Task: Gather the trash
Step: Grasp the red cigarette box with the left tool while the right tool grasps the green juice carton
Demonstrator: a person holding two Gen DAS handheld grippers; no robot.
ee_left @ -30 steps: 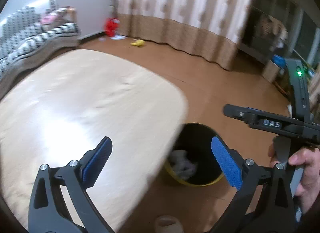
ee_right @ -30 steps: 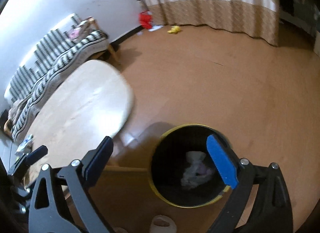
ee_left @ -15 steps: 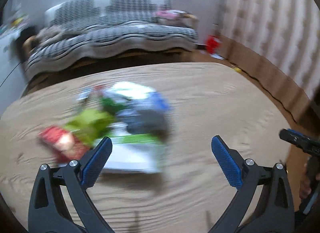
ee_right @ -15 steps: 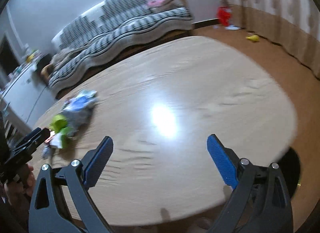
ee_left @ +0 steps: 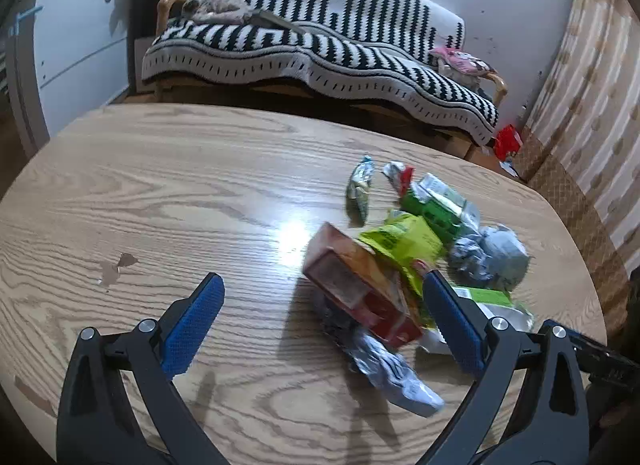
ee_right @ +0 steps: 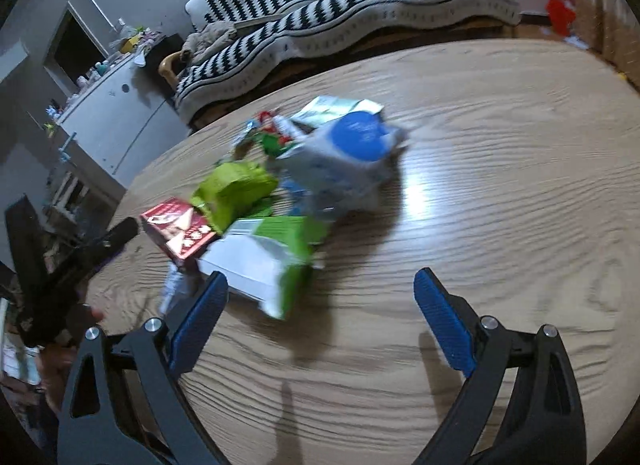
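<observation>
Wood-grain tabletop [ee_left: 160,185] carries the trash pile [ee_left: 408,257] right of centre; I hold my left tool [ee_left: 324,325] and right tool [ee_right: 320,321] spread apart, empty, ready to straddle a piece.

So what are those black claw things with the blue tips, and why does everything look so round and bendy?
Those claws are two grabbers that a person holds, one in each hand. Each has a small camera looking out along its fingers, and its wide lens bends the picture. One picture comes from the left gripper, the other from the right gripper. Both are open and hold nothing. They point at a wooden table with a pile of trash: a red box, a yellow-green wrapper, a green and white carton and some crumpled foil. Behind the table is a striped sofa.
</observation>
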